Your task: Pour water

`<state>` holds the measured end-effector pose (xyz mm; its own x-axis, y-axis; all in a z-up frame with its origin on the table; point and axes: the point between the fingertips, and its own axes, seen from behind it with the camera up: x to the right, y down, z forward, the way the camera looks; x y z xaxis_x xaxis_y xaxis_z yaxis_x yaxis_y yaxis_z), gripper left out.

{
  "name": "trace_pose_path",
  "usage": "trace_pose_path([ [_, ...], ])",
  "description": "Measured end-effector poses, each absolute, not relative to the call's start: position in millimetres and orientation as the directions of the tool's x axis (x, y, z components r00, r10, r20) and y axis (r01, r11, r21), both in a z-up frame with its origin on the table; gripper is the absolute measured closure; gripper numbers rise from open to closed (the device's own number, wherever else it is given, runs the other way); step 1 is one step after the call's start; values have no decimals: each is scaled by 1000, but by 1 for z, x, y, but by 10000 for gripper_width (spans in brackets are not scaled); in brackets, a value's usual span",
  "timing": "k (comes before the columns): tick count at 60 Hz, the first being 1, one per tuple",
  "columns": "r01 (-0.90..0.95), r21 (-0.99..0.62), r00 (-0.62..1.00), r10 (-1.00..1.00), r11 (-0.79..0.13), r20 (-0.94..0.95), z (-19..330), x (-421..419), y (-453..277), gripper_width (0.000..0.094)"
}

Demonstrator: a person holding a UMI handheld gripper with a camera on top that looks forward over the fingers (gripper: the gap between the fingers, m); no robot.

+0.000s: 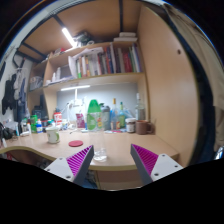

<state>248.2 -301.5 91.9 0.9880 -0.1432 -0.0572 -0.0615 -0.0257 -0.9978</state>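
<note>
The tool (pixel 113 165) was held above the near edge of a light wooden counter (pixel 120 148), its two fingers spread wide apart with nothing between them. The pink-purple pads (pixel 146 158) faced inward on each finger. The tool was released and grasped no object.

Just ahead of the fingers, slightly toward the left one, stood a clear glass (pixel 99 154) on the counter, apart from both fingers. Whether it held water could not be determined. Beside it, to the left, lay a small red lid (pixel 75 144), flat on the counter surface.

Beyond these, along the back of the counter, stood a green-tinted bottle (pixel 94 114) among a cluster of smaller containers, which were too small to identify individually. A white mug (pixel 53 136) stood further left on the counter.

Above the counter, a wall shelf (pixel 95 79) carried a row of upright books (pixel 100 63). A lit strip lamp (pixel 74 88) was fixed under the shelf, and a ceiling light (pixel 68 36) was on above. A tall wooden cabinet (pixel 165 80) rose at the right of the counter.
</note>
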Motion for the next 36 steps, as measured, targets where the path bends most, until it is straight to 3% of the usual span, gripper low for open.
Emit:
trace_pose_path([
  [16,58,-998,985,-158,-38,63,79,217,-193,110],
  [26,2,-999,982,-189,-42,10,76,218,-145,133],
  [32,0,-999,979,-204,-52,11,68,220,-131,413],
  [36,2,-1000,972,-236,-31,9,69,224,-131,433],
])
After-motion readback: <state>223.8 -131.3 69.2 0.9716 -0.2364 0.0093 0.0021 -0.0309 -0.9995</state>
